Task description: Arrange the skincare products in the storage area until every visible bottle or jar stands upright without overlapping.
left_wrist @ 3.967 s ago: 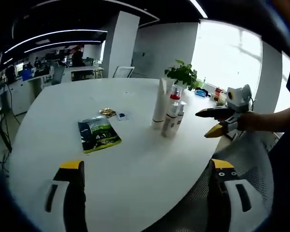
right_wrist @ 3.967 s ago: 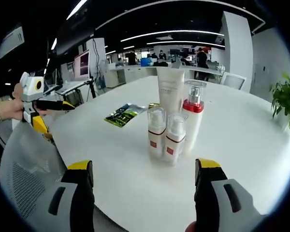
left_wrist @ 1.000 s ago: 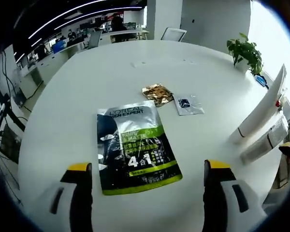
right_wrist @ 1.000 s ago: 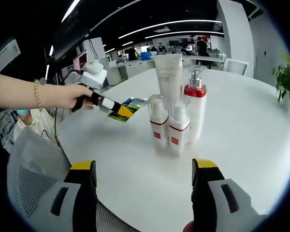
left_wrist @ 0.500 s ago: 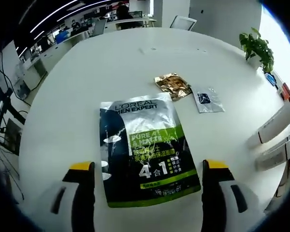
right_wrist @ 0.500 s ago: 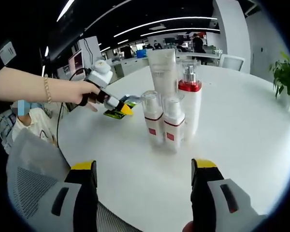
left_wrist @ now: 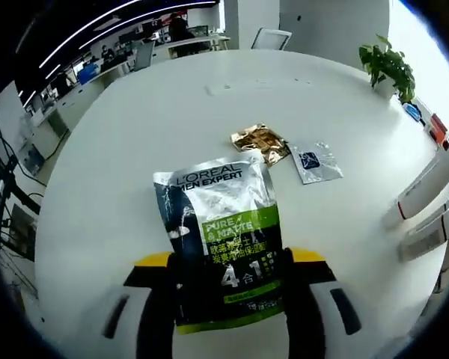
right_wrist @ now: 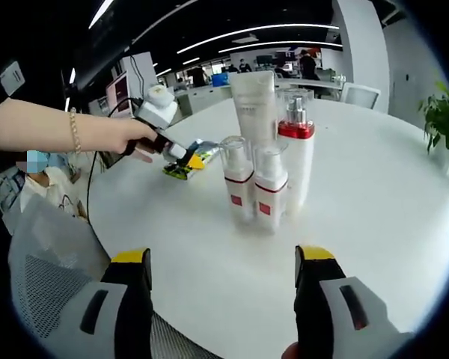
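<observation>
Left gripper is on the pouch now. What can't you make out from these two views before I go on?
- Pouch, left gripper view: lower corners covered by the left gripper.
- Tube, right gripper view: base hidden behind the small bottles.
- Foil wrapper and clear sachet: print too small to read.

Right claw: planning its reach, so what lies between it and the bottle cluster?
Bare white table in the right gripper view, up to the red-banded bottles.

White round table (left_wrist: 120,134) under sachet pack (left_wrist: 221,239), gold wrapper (left_wrist: 260,140), bottles (right_wrist: 266,161).
</observation>
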Tool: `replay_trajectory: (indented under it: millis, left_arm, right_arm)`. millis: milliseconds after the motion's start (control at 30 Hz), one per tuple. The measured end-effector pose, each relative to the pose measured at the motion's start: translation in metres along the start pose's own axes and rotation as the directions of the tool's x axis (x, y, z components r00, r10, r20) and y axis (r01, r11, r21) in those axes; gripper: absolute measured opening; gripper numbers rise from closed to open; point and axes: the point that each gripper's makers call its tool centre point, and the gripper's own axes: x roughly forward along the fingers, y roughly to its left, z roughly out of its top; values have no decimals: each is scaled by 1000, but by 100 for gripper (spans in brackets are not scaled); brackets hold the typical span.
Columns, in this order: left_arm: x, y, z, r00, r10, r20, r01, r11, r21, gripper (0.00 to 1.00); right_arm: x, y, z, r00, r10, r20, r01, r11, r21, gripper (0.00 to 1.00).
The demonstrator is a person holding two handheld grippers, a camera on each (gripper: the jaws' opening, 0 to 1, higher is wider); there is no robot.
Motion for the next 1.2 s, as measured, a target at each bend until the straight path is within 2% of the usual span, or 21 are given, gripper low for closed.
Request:
replay_trajectory:
  millis: [67, 100, 133, 167, 233, 267, 533, 600, 700, 833, 967, 1200]
  left_arm:
    - [-3, -5, -1, 1000, -6, 11, 5, 1000, 7, 50]
    - [-3, -7, 0, 1000, -13, 12, 12, 1000, 23, 45]
    - [-3, -8, 1, 1000, -18, 16, 18, 999, 38, 28]
    - [-5, -12, -2, 999, -39, 0, 39, 997, 70, 18]
    - [-2, -13, 1, 999, -35, 12, 34, 998, 56, 12]
    - [-4, -18, 0, 999, -31, 11, 30, 998, 49, 11]
    - [-14, -18, -12, 997, -65, 35, 65, 998, 9, 8]
    - [-25, -21, -17, 995, -83, 55, 83, 997, -4, 8]
    - [-33, -25, -16, 990, -104, 96, 107, 994, -27, 8]
    - [-44, -26, -16, 984, -122, 128, 122, 992, 8, 9]
    - [-58, -32, -21, 976, -153, 152, 154, 988, 4, 9]
    - [-75, -38, -32, 969, -167, 181, 171, 985, -7, 9]
  right_arm:
    - [0, 0, 0, 1000, -1, -1, 1, 1000, -3, 78]
    - [-1, 0, 0, 1000, -1, 1, 1, 1000, -4, 78]
    - [-1, 0, 1, 1000, -3, 3, 3, 1000, -6, 78]
    - [-1, 0, 1, 1000, -4, 2, 4, 1000, -9, 78]
    - [-1, 0, 1, 1000, -5, 4, 5, 1000, -13, 78]
    - [-1, 0, 1, 1000, -6, 4, 6, 1000, -13, 77]
    - [-3, 1, 5, 1000, -3, 17, 4, 1000, -27, 73]
    - [-3, 2, 7, 1000, 2, 22, -1, 999, -36, 72]
    - [-2, 6, 8, 1000, 16, 27, -14, 999, -45, 71]
    - [-2, 7, 10, 999, 18, 33, -16, 998, -56, 71]
    - [-3, 8, 11, 999, 19, 40, -17, 998, -55, 70]
    - [-4, 11, 14, 998, 27, 48, -23, 997, -78, 68]
